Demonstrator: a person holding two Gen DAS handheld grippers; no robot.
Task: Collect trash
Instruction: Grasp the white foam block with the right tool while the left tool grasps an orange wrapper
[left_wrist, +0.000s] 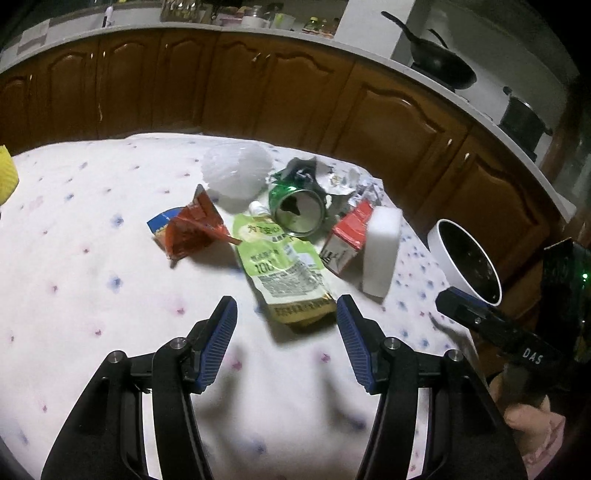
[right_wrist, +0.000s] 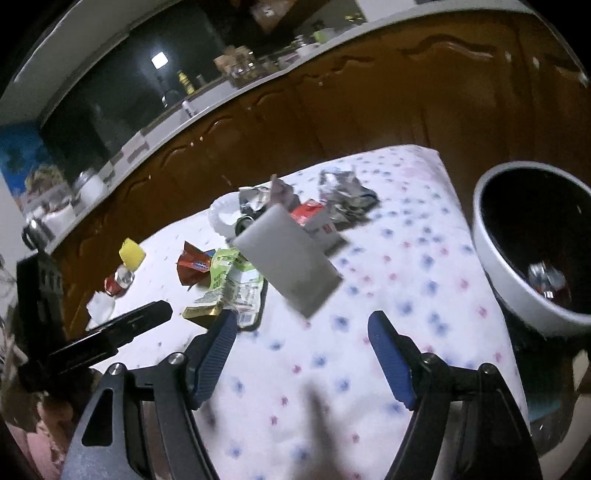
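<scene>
Trash lies in a pile on the flowered tablecloth (left_wrist: 92, 258): a green drink pouch (left_wrist: 286, 266), a crushed green can (left_wrist: 297, 210), a red wrapper (left_wrist: 192, 229), a red-and-white carton (left_wrist: 347, 236), a white sponge block (left_wrist: 382, 251), a white plastic cup (left_wrist: 236, 170) and crumpled foil (left_wrist: 325, 181). My left gripper (left_wrist: 286, 314) is open, just short of the pouch's bottom end. My right gripper (right_wrist: 301, 328) is open and empty, near the white block (right_wrist: 288, 258) and the pouch (right_wrist: 232, 284). A white bin with a dark inside (right_wrist: 495, 258) holds some trash.
The bin also shows at the table's right edge in the left wrist view (left_wrist: 448, 254). A yellow sponge (right_wrist: 131, 253) and a small bottle (right_wrist: 118, 282) lie at the far left. Brown kitchen cabinets (left_wrist: 258, 92) stand behind the table. The other gripper's body (right_wrist: 110, 332) is to the left.
</scene>
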